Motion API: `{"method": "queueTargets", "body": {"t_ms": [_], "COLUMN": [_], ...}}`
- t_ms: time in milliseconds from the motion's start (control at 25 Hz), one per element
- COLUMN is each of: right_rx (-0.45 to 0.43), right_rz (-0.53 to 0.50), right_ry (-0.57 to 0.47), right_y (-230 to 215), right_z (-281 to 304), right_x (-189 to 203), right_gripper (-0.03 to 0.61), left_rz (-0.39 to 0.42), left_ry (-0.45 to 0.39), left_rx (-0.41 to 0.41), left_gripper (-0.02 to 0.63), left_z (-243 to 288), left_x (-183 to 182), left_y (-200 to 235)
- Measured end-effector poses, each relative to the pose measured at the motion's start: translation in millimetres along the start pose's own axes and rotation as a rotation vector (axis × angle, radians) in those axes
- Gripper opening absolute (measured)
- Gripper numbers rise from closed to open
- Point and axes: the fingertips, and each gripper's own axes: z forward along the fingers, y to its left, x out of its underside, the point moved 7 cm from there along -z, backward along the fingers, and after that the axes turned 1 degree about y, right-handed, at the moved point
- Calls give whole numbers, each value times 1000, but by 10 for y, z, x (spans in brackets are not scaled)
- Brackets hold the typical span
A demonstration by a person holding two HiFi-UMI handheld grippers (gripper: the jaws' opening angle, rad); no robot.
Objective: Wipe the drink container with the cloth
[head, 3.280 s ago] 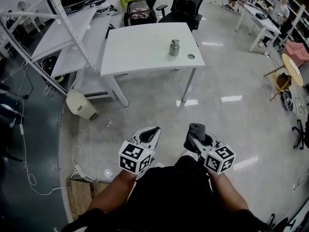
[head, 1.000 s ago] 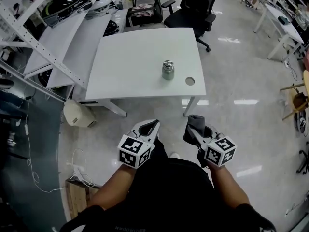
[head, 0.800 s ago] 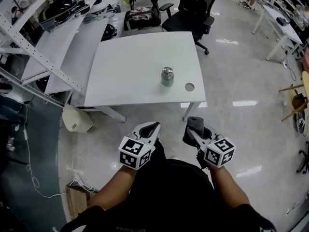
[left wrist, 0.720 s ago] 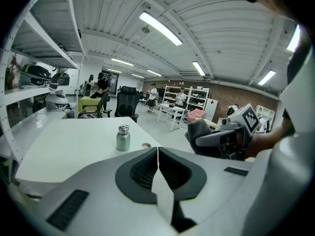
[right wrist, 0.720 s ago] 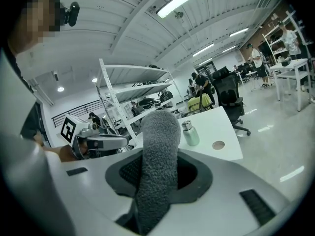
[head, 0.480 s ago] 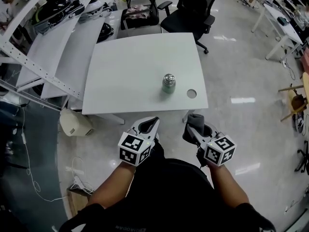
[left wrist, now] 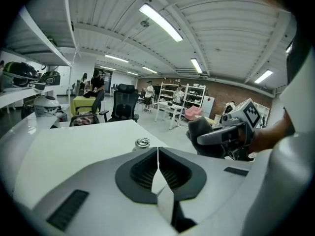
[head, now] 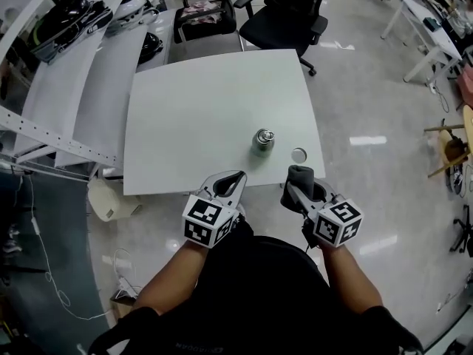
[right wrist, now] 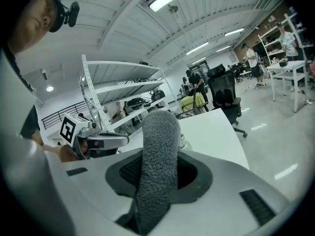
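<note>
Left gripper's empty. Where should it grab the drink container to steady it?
Probably its round body at mid-height, coming level from the near left: the drink container stands upright near the front edge of the table, and the cloth is on its right.

We have closed on the worktop [head: 185, 117]. Its near edge, formerly well ahead across open floor, now lies under the tip of the left gripper [head: 235, 177], and the cloth [head: 300, 174] in the right gripper [head: 294, 187] overlaps it. The drink container [head: 262, 141] (earlier far up the head view) now stands near both grippers, just ahead.
</note>
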Motion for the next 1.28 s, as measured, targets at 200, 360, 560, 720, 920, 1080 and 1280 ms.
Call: {"method": "queueTargets", "body": {"t_ms": [200, 360, 560, 720, 920, 1080, 1280], "right_rx": [46, 89, 124, 144, 151, 112, 12], "right_rz": [8, 17, 20, 24, 14, -18, -90], "right_ry": [-8, -7, -17, -32, -30, -36, -24], "right_y": [-108, -165, -189, -220, -302, -360, -399], "right_z": [252, 455, 662, 774, 847, 959, 1147], "right_x": [-188, -256, -329, -401, -493, -634, -849], "right_gripper": [110, 110, 110, 110, 110, 110, 110], "left_rz": [51, 73, 143, 175, 225, 293, 290], "left_ry": [39, 55, 60, 63, 53, 52, 108], "left_rx": [59, 105, 139, 153, 159, 149, 163], "left_gripper": [18, 18, 18, 18, 20, 21, 155], "left_z": [215, 340, 441, 510, 604, 771, 1047], "left_x": [-104, -139, -192, -212, -240, -227, -117], "left_y": [262, 455, 662, 804, 825, 812, 750]}}
